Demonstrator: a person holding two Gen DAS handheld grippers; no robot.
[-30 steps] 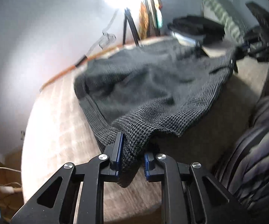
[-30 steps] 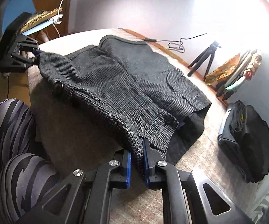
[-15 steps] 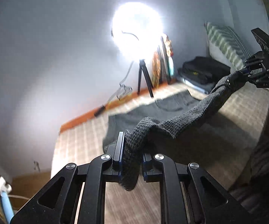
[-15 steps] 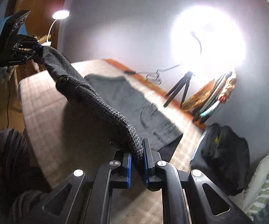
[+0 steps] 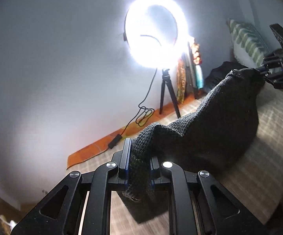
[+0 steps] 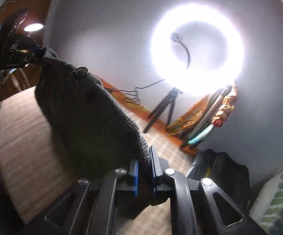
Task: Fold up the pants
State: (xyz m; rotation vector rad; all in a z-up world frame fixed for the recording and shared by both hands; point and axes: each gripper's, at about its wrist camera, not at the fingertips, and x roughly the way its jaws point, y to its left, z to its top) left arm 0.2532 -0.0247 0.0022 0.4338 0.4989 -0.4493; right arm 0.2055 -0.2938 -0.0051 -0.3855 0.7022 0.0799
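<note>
Pants (image 5: 210,129) are up in the air now. In the left wrist view, the left gripper (image 5: 138,168) pinches one end of the waistband tight between its blue pads. A second ago the dark knit cloth lay flat on the checked bed (image 5: 274,121). Now it hangs like a rope across to the right gripper (image 5: 263,71), far off by the striped pillow (image 5: 247,39).

In the right wrist view, the right gripper (image 6: 143,174) squeezes the other end of the waistband. The pants (image 6: 86,113) sag between both grippers, with a button (image 6: 80,72) showing near the left gripper (image 6: 36,51). Lifting likely lets the legs hang straight, ready to lay down for a fold. The ring light (image 6: 197,45) glows behind.
</note>
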